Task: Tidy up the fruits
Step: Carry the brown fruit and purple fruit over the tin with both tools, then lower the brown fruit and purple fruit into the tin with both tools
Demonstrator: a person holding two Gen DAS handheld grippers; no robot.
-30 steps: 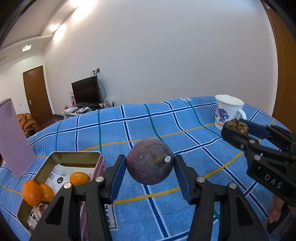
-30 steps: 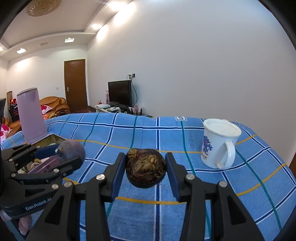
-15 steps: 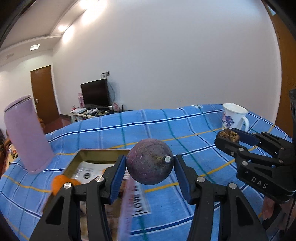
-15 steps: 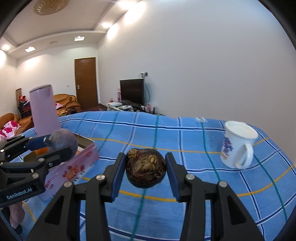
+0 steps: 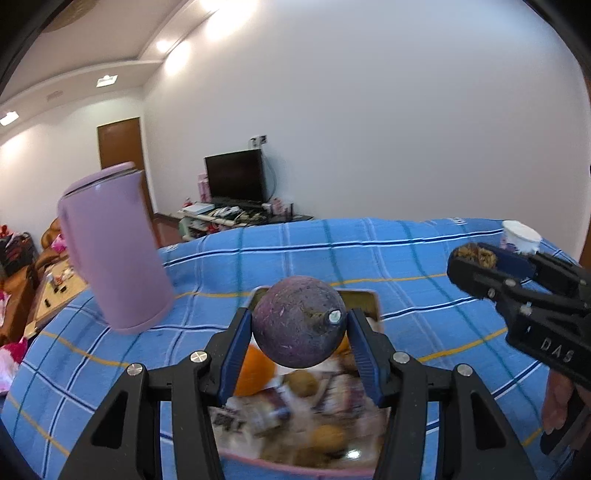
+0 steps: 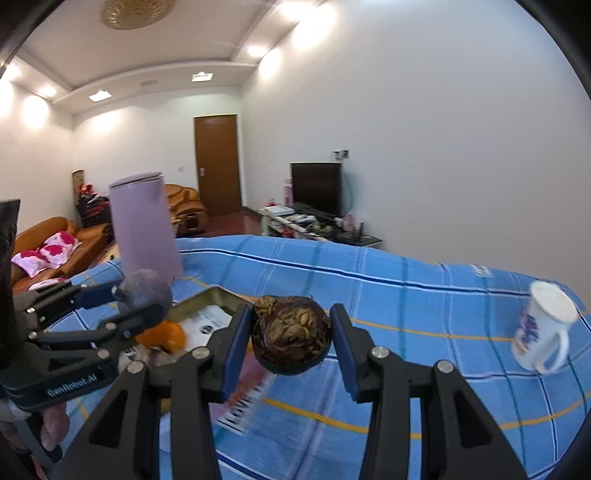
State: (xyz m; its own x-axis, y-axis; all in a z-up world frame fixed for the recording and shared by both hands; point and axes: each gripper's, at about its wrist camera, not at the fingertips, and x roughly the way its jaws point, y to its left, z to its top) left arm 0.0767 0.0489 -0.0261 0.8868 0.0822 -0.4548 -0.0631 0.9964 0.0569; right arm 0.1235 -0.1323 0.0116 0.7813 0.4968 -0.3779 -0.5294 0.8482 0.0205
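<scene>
Grippers [image 5: 300,334] now over tin [image 5: 369,300], fruits [image 5: 299,326] still clamped

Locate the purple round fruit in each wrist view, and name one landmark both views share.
Left wrist view: purple round fruit at centre, between that gripper's own jaws.
Right wrist view: the fruit at left, in the other gripper.
Shared landmark: the lilac kettle.

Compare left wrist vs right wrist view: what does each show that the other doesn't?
Left wrist only: brown round fruits deep inside the tin, blurred.

Right wrist only: an orange sofa with pink cushions, the ceiling medallion, and the white mug's handle.

Both: left tongs shut on the purple fruit, right tongs shut on the brown husked fruit, the tin, an orange fruit, the lilac jug, the blue checked cloth, the TV.
</scene>
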